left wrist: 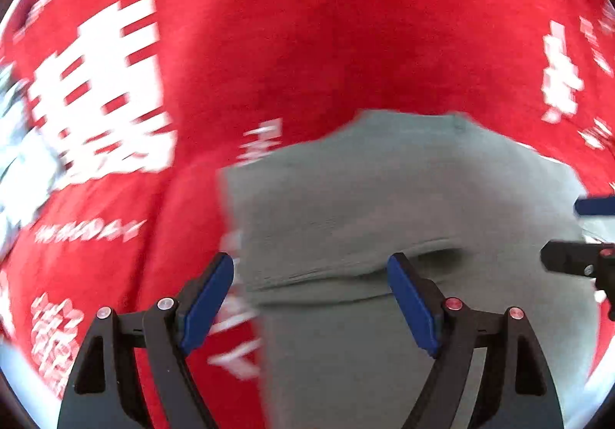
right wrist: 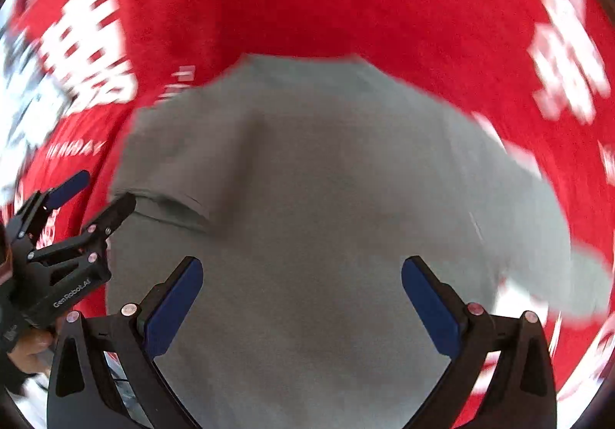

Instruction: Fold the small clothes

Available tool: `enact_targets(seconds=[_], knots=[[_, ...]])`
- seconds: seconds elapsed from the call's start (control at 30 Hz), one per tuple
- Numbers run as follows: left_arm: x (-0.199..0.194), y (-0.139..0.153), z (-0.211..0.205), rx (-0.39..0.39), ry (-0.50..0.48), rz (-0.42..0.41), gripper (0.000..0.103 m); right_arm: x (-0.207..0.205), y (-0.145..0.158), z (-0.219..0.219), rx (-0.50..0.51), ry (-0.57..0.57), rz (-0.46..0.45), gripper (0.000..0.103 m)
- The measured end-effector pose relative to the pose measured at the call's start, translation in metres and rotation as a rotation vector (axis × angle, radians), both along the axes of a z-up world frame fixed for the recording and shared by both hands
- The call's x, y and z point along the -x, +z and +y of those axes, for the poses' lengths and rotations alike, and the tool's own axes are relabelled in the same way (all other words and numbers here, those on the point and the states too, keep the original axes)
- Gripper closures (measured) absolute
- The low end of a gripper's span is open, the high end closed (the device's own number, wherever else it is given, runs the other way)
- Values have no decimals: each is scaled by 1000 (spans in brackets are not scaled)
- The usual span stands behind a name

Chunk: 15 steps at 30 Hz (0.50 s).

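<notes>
Looking steeply down on a grey shirt [right wrist: 307, 217] spread over a red cloth [left wrist: 269, 25] with white print. Both views smeared by motion blur.

Left gripper [left wrist: 311, 298] tilted downward above the shirt's left edge, jaws spread wide, nothing between the blue pads [left wrist: 207, 306]. One pad over the red cloth, the other over grey fabric, beside a folded sleeve hem [left wrist: 346, 271]. No fabric pinched, no pad seen pressing on the shirt.

Seen from the right wrist: same left gripper [right wrist: 92, 190] at the left, rolled over on its side, fingers parted, tips just beside the sleeve hem [right wrist: 173, 208]. Part of a hand [right wrist: 29, 348] gripping its body at the near left corner.

Right gripper [right wrist: 301, 306] aimed almost straight down over the middle of the shirt, jaws wide apart, nothing caught between the blue pads [right wrist: 175, 310]. Hard to tell whether hovering clear or brushing the fabric.

Shirt lying mostly flat, collar end toward the far side, right sleeve [right wrist: 557, 256] trailing out to the near right over the red cloth. From the left wrist, tip of the right gripper [left wrist: 576, 236] poking in at the right edge.
</notes>
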<state>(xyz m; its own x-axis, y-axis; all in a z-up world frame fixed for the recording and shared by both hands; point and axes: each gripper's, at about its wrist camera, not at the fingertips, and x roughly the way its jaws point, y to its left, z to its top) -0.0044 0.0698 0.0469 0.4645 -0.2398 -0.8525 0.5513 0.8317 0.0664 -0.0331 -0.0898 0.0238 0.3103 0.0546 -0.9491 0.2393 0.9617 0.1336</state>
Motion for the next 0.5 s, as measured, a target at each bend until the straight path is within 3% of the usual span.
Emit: enact_targets(seconds=[0.1, 0.17, 0.3, 0.33, 0.37, 0.4, 0.43, 0.5], knots=[[-28, -15, 31, -38, 123, 42, 20, -38, 1, 52, 130, 221, -56, 0], [-42, -32, 47, -51, 187, 98, 20, -60, -13, 90, 274, 369, -55, 0], [-42, -54, 49, -51, 194, 138, 20, -81, -40, 126, 481, 511, -35, 6], [-40, -56, 47, -47, 182, 130, 20, -84, -47, 129, 532, 526, -20, 16], [-37, -56, 42, -51, 170, 116, 20, -83, -52, 128, 559, 536, -1, 53], [-35, -57, 38, -58, 161, 108, 20, -85, -58, 126, 557, 545, 25, 85], [-33, -56, 38, -60, 161, 103, 20, -84, -60, 119, 521, 528, 43, 92], [-34, -56, 37, -52, 164, 111, 20, -83, -45, 95, 421, 387, 2, 92]])
